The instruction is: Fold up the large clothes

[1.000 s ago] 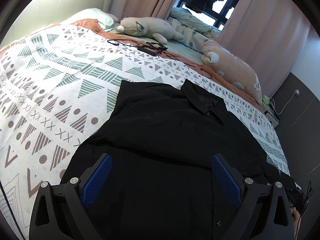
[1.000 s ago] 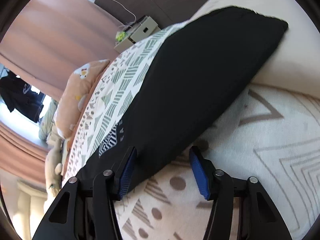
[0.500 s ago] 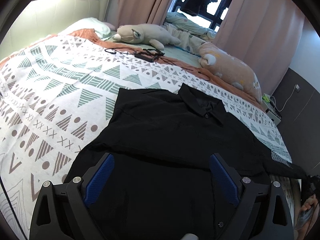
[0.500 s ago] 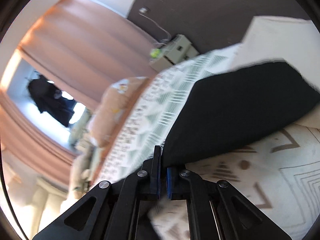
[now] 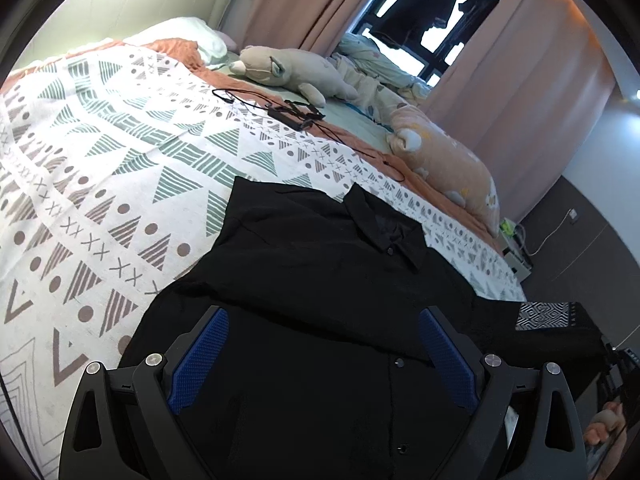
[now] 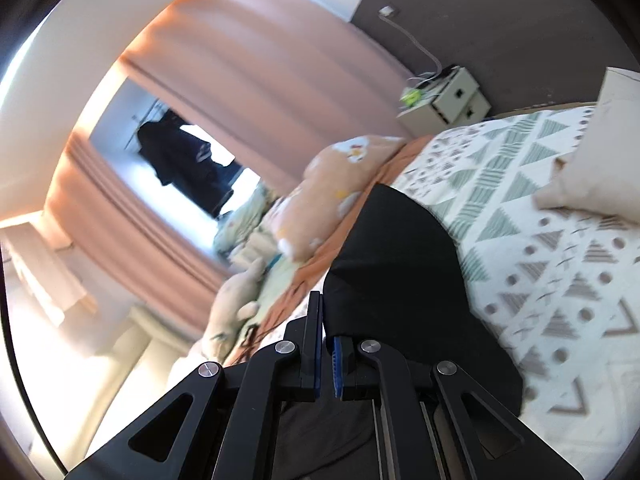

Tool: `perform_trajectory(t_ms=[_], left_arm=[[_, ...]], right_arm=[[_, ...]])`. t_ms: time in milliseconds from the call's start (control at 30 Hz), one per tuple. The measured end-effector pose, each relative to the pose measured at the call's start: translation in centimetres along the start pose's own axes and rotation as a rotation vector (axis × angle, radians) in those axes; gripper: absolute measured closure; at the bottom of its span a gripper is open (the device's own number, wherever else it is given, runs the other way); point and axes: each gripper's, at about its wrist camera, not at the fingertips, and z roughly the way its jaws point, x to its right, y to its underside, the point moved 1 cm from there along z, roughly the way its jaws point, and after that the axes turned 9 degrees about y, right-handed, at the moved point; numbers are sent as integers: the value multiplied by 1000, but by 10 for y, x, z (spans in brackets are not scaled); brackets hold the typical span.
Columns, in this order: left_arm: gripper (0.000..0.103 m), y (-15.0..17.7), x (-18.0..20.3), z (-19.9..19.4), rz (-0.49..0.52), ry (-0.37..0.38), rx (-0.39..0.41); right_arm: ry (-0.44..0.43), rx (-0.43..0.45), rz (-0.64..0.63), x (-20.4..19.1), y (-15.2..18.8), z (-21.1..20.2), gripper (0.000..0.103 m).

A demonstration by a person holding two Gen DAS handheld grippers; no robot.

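A black button-up shirt [image 5: 320, 280] lies spread on the patterned bedspread [image 5: 100, 168], collar toward the far side. My left gripper [image 5: 322, 356] hovers open over the shirt's lower front, blue pads wide apart with nothing between them. In the right wrist view my right gripper [image 6: 327, 344] is shut on the edge of the shirt's black sleeve [image 6: 396, 276], which hangs lifted off the bed. In the left wrist view that sleeve [image 5: 552, 332] stretches out toward the right edge, its patterned inner cuff showing.
A grey plush toy [image 5: 288, 68], a peach plush pillow [image 5: 444, 164] and a black cable with charger [image 5: 292, 114] lie at the far side of the bed. A cream pillow [image 6: 600, 168] and a bedside cabinet [image 6: 448, 96] appear in the right wrist view. Pink curtains frame the window.
My right gripper shut on the sleeve edge, then rose and swung, lifting the sleeve off the bed. The left gripper drifted slightly and stays open over the shirt.
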Motion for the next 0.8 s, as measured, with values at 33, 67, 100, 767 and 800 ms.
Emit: perform_trajectory(t_ms=[33,67,100,767,800], left_arm=[[7,-1,-1,-2,-8,13,0],[7,-2,-2,-3,-11,16,4],[7,-3,-3,-5,-13,14,9],[7,-20,-28,-17,-65,30,9],[7,-20,-29,-15,-67,21,4]], right_arm=[[-12,-10,2,-3,5,1,97],[-35,-27,17,-8,11,2,97],[-69,-50,49,-13,18,5,97],[-155,-345,29,-58,149,119,97],[-132,-384,15,-60,158,129,97]])
